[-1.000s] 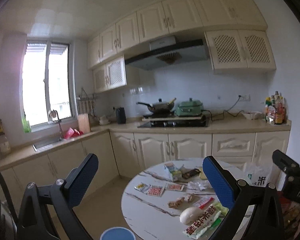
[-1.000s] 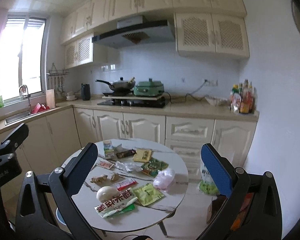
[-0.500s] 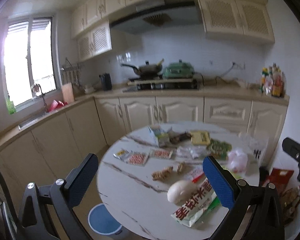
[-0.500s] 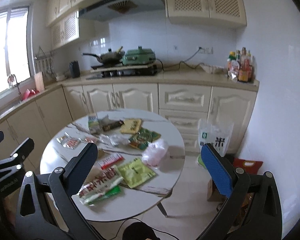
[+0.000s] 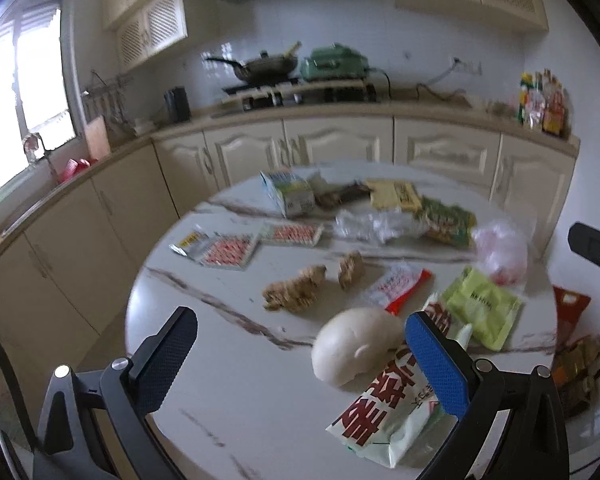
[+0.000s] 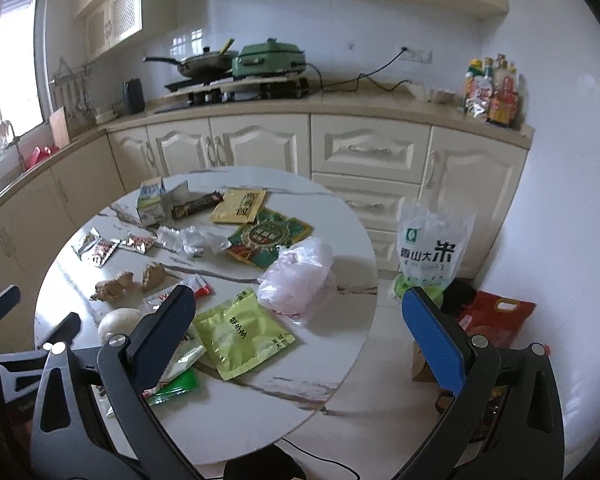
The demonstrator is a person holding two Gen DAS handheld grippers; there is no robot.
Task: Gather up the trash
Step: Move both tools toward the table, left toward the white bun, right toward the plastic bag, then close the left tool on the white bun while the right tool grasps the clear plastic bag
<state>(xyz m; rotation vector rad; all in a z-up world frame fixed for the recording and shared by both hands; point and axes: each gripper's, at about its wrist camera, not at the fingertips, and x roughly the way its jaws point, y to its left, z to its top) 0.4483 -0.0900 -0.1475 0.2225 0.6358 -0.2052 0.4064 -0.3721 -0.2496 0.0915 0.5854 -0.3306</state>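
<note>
A round marble table (image 6: 332, 208) is strewn with trash. At its far edge a small milk carton (image 6: 152, 202) stands with its top torn open; what it holds, if anything, cannot be told. Just beside the carton lie a dark bar wrapper (image 6: 196, 206) and a yellow packet (image 6: 240, 206), with a green patterned packet (image 6: 268, 236) and crumpled clear plastic (image 6: 190, 240) nearer the table's middle. A thin pink plastic bag (image 6: 296, 280) sits slumped near the right rim, its contents blurred. A lime-green pouch (image 6: 242, 332) lies flat next to it. Toward the near edge rest a white bun (image 5: 354, 344) and a red-lettered white bag (image 5: 388, 408). On the floor to the right of the table stands a printed rice bag (image 6: 430, 248). The left gripper (image 5: 300, 360) and right gripper (image 6: 296, 328) both hover over the table, spread wide and holding nothing.
</note>
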